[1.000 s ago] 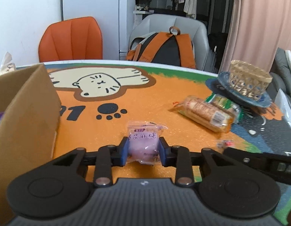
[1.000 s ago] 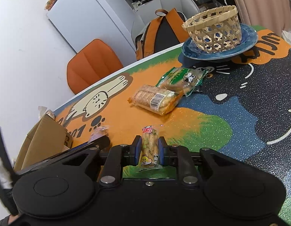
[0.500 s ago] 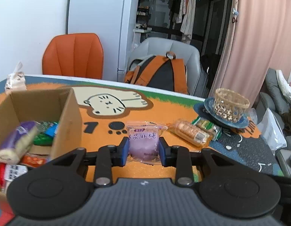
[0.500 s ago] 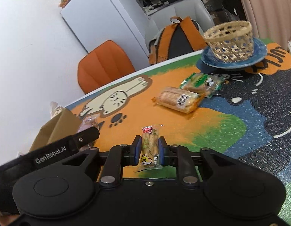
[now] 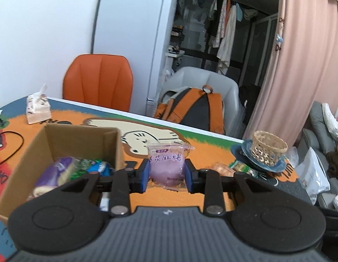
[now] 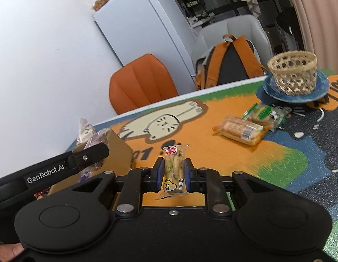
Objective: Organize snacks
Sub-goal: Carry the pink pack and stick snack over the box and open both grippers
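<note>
Left wrist view: your left gripper (image 5: 166,175) is pinching the purple mochi packet (image 5: 166,166); the cardboard box (image 5: 81,137) is sitting lower left. Your right gripper (image 6: 173,175) is clamping the upright stick snack (image 6: 173,170), farther from it.

two chairs (image 5: 99,80), one basket (image 6: 292,73), one box (image 5: 66,148), one backpack (image 5: 195,111)

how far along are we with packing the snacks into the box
Partway. Done: the cardboard box already holds several packets, including a purple one. In hand: the left gripper clamps a purple mochi pack, and the right gripper a slim snack stick. Left: two packets on the mat by the blue plate.
</note>
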